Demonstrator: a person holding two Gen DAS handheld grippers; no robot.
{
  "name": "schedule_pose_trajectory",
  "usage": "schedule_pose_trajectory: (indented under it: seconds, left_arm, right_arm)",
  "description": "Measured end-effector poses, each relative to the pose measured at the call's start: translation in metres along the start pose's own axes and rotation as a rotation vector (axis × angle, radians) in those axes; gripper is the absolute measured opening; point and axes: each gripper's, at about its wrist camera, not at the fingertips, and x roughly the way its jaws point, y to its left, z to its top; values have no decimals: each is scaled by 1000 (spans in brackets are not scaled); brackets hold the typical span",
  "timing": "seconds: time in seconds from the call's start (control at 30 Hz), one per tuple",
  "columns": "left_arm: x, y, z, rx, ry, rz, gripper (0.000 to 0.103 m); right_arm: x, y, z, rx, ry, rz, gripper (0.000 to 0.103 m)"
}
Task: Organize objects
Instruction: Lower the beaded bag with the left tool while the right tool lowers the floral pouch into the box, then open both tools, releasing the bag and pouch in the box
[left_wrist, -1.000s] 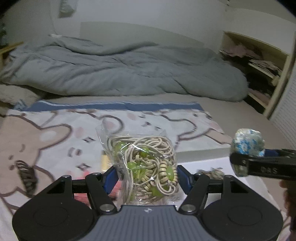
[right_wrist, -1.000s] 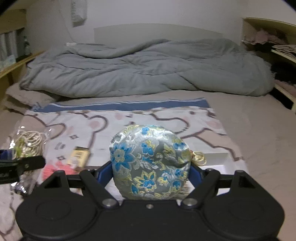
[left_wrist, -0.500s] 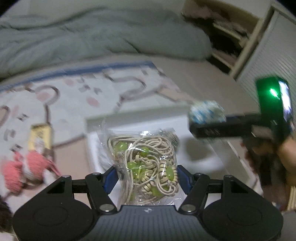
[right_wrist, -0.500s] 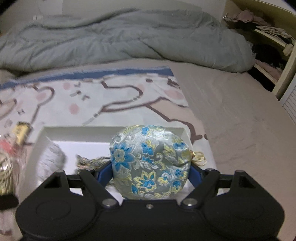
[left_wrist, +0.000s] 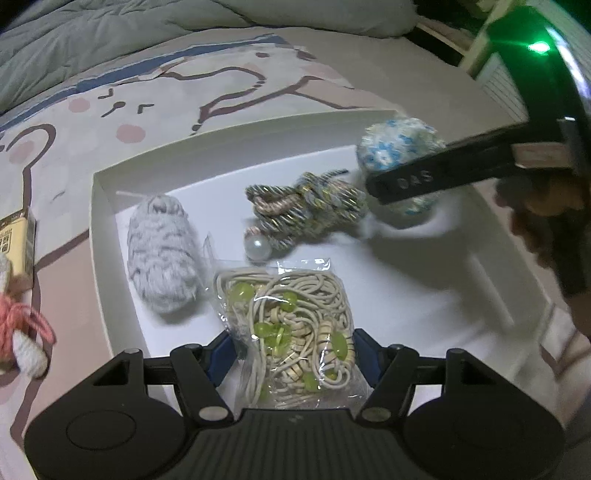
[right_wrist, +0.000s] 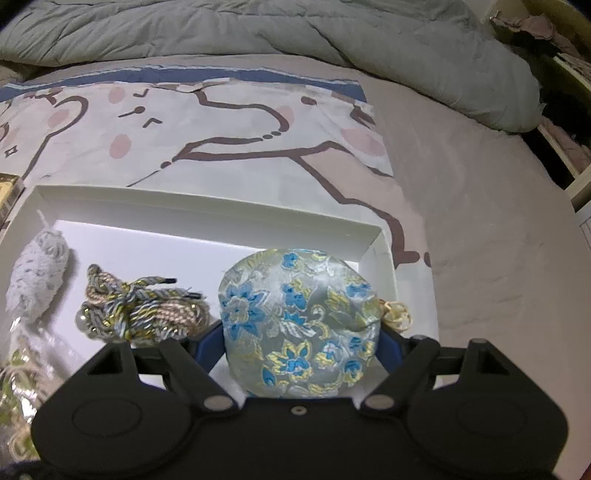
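My left gripper (left_wrist: 291, 350) is shut on a clear plastic bag of beige cord with green beads (left_wrist: 291, 325), held over the near part of a shallow white box (left_wrist: 96, 206). My right gripper (right_wrist: 301, 341) is shut on a round brocade pouch with blue and yellow flowers (right_wrist: 295, 317), held over the box's right end (right_wrist: 380, 243). In the left wrist view the pouch (left_wrist: 399, 147) hangs above the box's far right corner. Inside the box lie a fluffy grey-white knitted piece (left_wrist: 160, 251) and a bundle of twisted gold-blue cord (left_wrist: 306, 210) with a pearl (left_wrist: 256, 246).
The box sits on a cartoon-print blanket (right_wrist: 221, 122) on a bed, with a grey duvet (right_wrist: 258, 29) behind. Left of the box lie a small yellow carton (left_wrist: 16, 243) and a pink yarn toy (left_wrist: 18, 332). Shelves (right_wrist: 569, 74) stand at the right.
Both grippers have come down and tilted toward the white box, each keeping its object. The box and its contents now fill the views; the right gripper with the pouch is nearer the box.
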Motion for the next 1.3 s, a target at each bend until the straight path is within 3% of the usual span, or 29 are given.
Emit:
schedule_pose_trajectory:
  seconds: [0.13,0.27,0.37,0.4,0.43,0.63,0.97,1.3]
  left_arm:
    - [11,3,11,-26,-62,49,67]
    - [19,12,22,-112,-137,68,67]
    - [21,15,28,-164,-175,85,68]
    - [21,15,28,-171,-184,100,69]
    - [22,15,29,-171,-184,111,74]
    - [10,13,27,-155,-151,98,83]
    - [-26,1,20,-111,-199,99,84]
    - [-62,1,7,-89,-238,116,84]
  right_arm:
    - [8,-5,6,30,-1,22,83]
    - [9,-11,11,64,-24,32,85]
    - [9,-15,12,94,-35,60,89]
    - [8,-16,11,105,-46,65,94]
    - [7,-17,10,116,-55,63,101]
    - [-2,-24,2,180,-87,85,101]
    - [-33,-32,-19,292,-145,138,101]
    - [-82,-34,-38,342,-221,136,101]
